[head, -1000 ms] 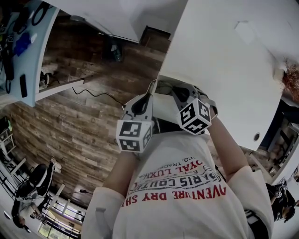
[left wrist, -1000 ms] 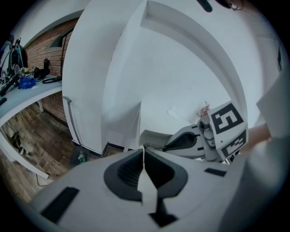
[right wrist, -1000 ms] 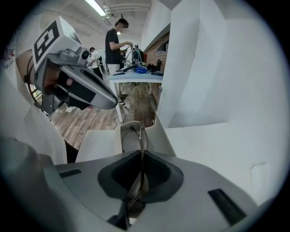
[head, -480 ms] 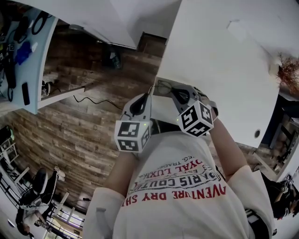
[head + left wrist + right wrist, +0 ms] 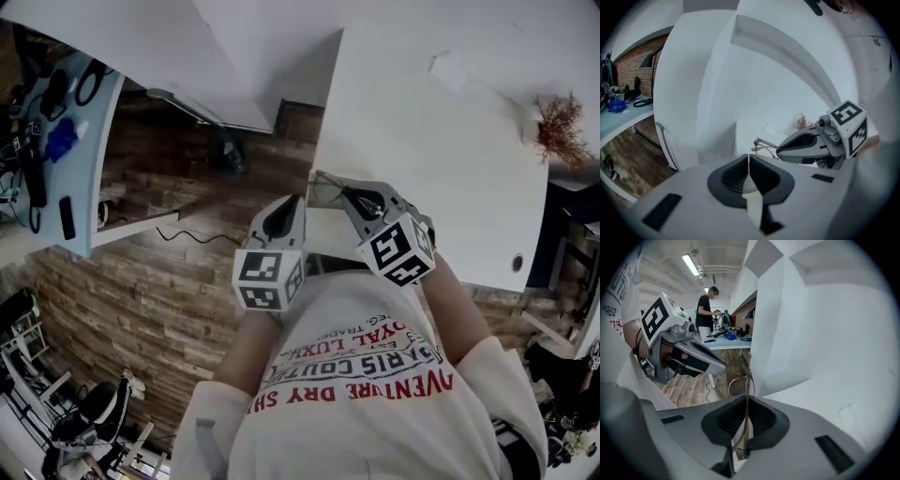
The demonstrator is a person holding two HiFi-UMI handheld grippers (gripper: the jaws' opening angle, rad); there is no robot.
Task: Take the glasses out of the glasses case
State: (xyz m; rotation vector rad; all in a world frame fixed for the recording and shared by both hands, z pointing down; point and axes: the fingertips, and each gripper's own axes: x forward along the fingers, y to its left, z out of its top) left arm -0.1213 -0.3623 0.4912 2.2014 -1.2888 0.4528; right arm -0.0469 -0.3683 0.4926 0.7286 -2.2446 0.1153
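Thin wire-framed glasses [image 5: 323,184] hang in the air at the near-left corner of the white table [image 5: 441,159]. My right gripper [image 5: 347,195] is shut on one of their thin metal arms, which runs up between its pads [image 5: 736,420] in the right gripper view, the frame [image 5: 740,379] beyond. The left gripper view shows the glasses [image 5: 760,144] sticking out of the right gripper's tip [image 5: 780,150]. My left gripper [image 5: 292,202] is close beside it, jaws pressed together [image 5: 749,164] with nothing showing between them. I cannot pick out the glasses case.
A dried plant sprig [image 5: 560,122] lies at the table's far right. Left of the table is wooden floor [image 5: 159,281] with a cable [image 5: 187,234], and a pale bench with tools [image 5: 56,141]. A person [image 5: 705,310] stands at a far bench.
Both grippers stay close together at the table corner and the right one keeps the glasses. The head view has tilted, so more of the table and the plant show.
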